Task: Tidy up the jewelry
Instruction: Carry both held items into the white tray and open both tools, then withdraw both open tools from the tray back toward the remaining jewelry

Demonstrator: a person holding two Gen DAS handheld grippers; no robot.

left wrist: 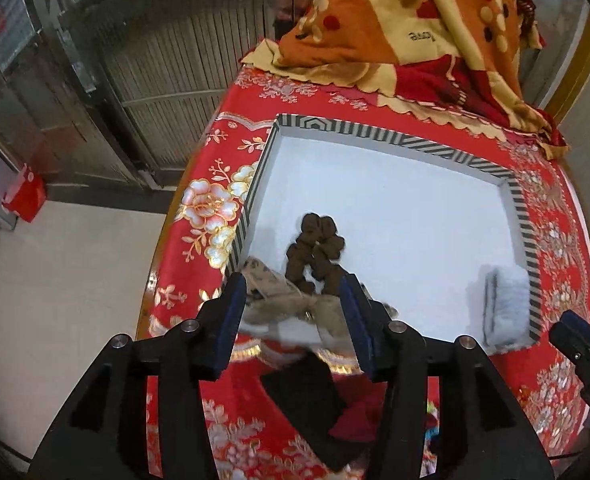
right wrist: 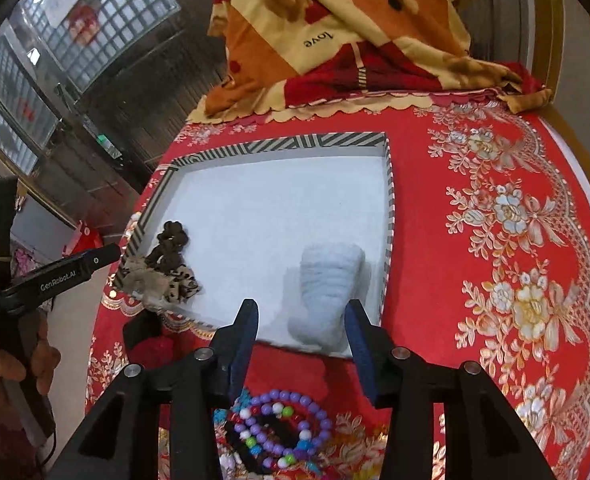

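A shallow white box with a striped rim (left wrist: 395, 142) (right wrist: 283, 142) lies on the red cloth. Inside it are a brown scrunchie (left wrist: 315, 252) (right wrist: 171, 242), a beige patterned scrunchie (left wrist: 279, 296) (right wrist: 155, 280) on the near left rim, and a white fluffy band (left wrist: 503, 304) (right wrist: 327, 292). My left gripper (left wrist: 293, 320) is open, its fingers either side of the beige scrunchie. My right gripper (right wrist: 301, 340) is open just before the white band. Bead bracelets (right wrist: 283, 428) lie under the right gripper; a black and a red piece (left wrist: 315, 400) lie under the left.
The table has a red floral cloth (right wrist: 495, 240). A folded orange and red blanket (left wrist: 395, 32) (right wrist: 335, 40) is heaped behind the box. The table's left edge drops to a pale floor (left wrist: 63, 280). The left gripper's body (right wrist: 47, 276) shows at the right view's left.
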